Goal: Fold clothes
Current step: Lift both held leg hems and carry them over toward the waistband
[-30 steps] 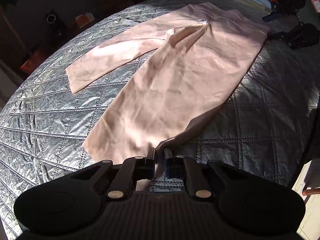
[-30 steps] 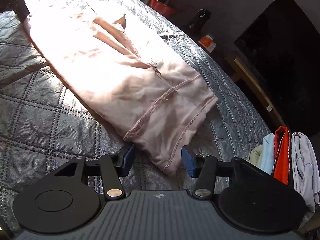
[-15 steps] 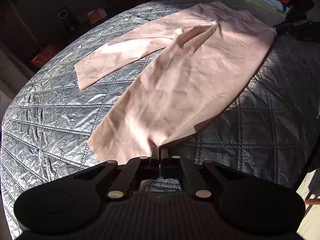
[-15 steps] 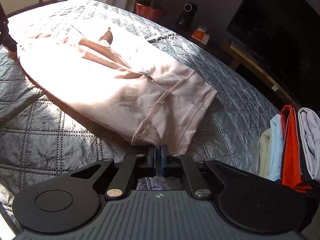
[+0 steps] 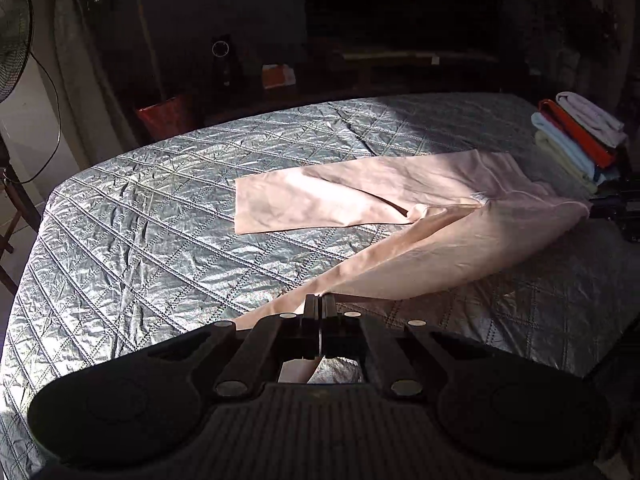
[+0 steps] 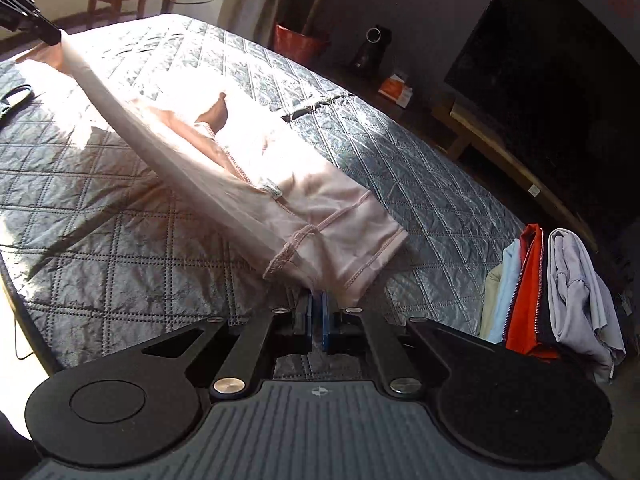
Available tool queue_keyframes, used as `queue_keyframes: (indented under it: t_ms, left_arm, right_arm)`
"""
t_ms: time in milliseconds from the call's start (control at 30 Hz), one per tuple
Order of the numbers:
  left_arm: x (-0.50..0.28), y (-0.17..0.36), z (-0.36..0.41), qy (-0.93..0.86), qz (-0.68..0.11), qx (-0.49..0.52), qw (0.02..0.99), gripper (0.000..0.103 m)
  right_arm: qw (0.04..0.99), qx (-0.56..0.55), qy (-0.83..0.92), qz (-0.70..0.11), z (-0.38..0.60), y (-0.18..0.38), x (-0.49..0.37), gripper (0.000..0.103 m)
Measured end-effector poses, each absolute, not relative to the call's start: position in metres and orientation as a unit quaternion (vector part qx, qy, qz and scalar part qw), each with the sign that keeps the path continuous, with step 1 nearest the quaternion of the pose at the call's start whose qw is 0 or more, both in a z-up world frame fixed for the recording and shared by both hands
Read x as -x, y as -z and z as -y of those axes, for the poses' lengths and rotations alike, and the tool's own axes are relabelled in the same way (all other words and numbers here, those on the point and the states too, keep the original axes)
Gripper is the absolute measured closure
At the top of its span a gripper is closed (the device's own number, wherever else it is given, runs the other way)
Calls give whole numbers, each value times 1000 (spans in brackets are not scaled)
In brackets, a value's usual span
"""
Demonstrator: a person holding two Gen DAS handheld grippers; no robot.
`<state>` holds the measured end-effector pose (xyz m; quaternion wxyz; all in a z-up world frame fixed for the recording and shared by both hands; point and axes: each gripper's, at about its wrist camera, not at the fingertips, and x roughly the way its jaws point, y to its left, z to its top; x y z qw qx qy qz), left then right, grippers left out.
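Pale pink trousers (image 5: 460, 248) lie on a quilted grey bedspread (image 5: 140, 240). My left gripper (image 5: 320, 300) is shut on the hem end of the near leg and holds it off the bed. The other leg (image 5: 320, 200) lies flat further back. In the right wrist view my right gripper (image 6: 317, 298) is shut on the stitched waistband edge of the trousers (image 6: 248, 168), also raised. The near edge of the cloth hangs taut between both grippers. The left gripper (image 6: 52, 34) shows at the far end, top left.
A stack of folded clothes (image 6: 552, 288) stands at the bed's right corner, also seen as a stack (image 5: 576, 136) in the left wrist view. A dark scissors-like object (image 6: 16, 96) lies at the left edge. A fan (image 5: 12, 40), a red pot (image 5: 160, 116) and a dark screen (image 6: 560, 80) stand beyond the bed.
The right gripper's jaws closed on the waistband; the left stayed closed on the leg hem. Both grippers then rose, lifting the trousers' near edge off the bedspread and pulling it taut.
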<state>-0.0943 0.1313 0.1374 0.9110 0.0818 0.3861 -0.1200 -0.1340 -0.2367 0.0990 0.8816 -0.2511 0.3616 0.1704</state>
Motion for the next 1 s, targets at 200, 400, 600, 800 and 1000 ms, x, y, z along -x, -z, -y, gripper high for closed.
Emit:
queue_keyframes:
  t_ms: [200, 400, 600, 800, 1000]
  left_arm:
    - [115, -163, -140, 120, -378, -45, 917, 102]
    - [103, -171, -153, 125, -392, 15, 911, 102]
    - [25, -159, -146, 110, -400, 19, 909, 102]
    - [-59, -123, -123, 94, -426, 6, 900, 102]
    - [-100, -78, -116, 64, -443, 23, 894, 101]
  right_arm:
    - [882, 243, -180, -362, 237, -121, 174, 98]
    - [889, 202, -182, -370, 251, -143, 141, 98]
    - [883, 184, -180, -393, 262, -132, 60, 98]
    - [862, 181, -164, -444, 272, -79, -3, 102]
    - [870, 169, -130, -444, 286, -45, -14, 103]
